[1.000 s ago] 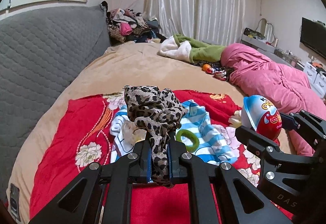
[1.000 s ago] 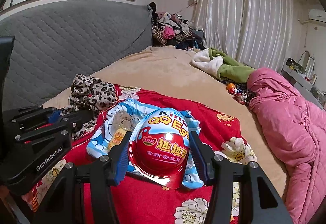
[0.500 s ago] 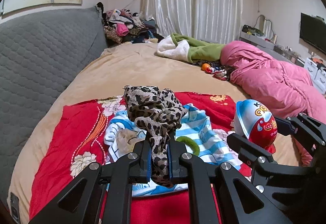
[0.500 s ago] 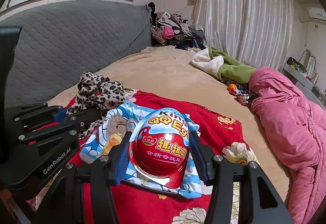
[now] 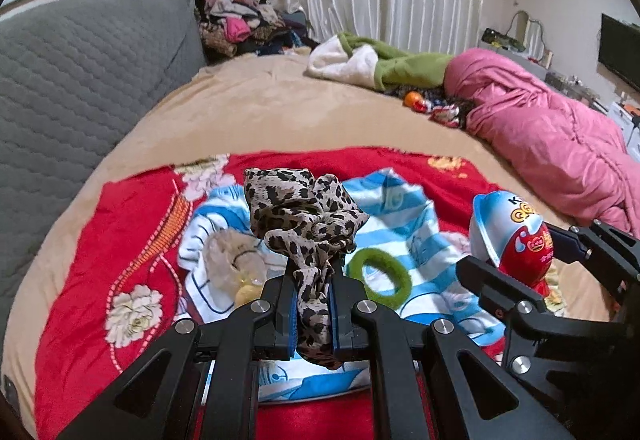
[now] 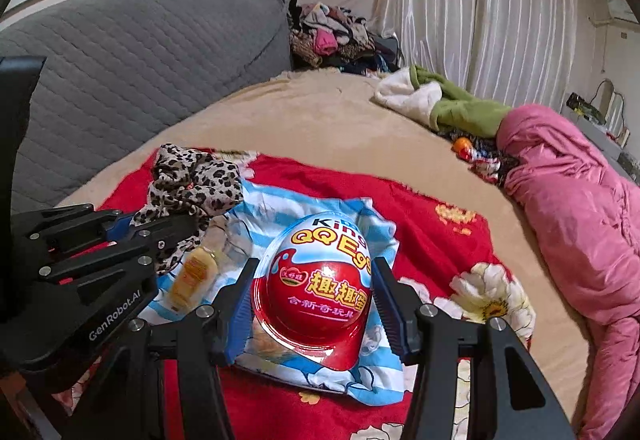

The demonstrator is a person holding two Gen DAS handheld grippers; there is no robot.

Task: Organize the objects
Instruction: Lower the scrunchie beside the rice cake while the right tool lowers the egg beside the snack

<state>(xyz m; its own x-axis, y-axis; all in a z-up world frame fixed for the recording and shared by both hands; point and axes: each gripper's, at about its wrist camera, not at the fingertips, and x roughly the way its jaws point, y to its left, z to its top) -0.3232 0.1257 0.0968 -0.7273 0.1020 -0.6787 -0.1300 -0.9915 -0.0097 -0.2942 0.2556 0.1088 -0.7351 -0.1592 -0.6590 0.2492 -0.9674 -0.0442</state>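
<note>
The left gripper is pinched tight on a leopard-print scarf, which bunches up above its fingers and hangs out below them. The right gripper clasps a red and white toy egg between its blue pads, tip pointing away from the camera. Both hang side by side over a blue striped cloth spread on a red floral blanket, which covers the near end of the bed. On the striped cloth lie a green hair ring and, toward the headboard side, a small yellow bottle, seemingly inside a clear bag. A pink quilt is heaped along the bed's opposite edge.
</note>
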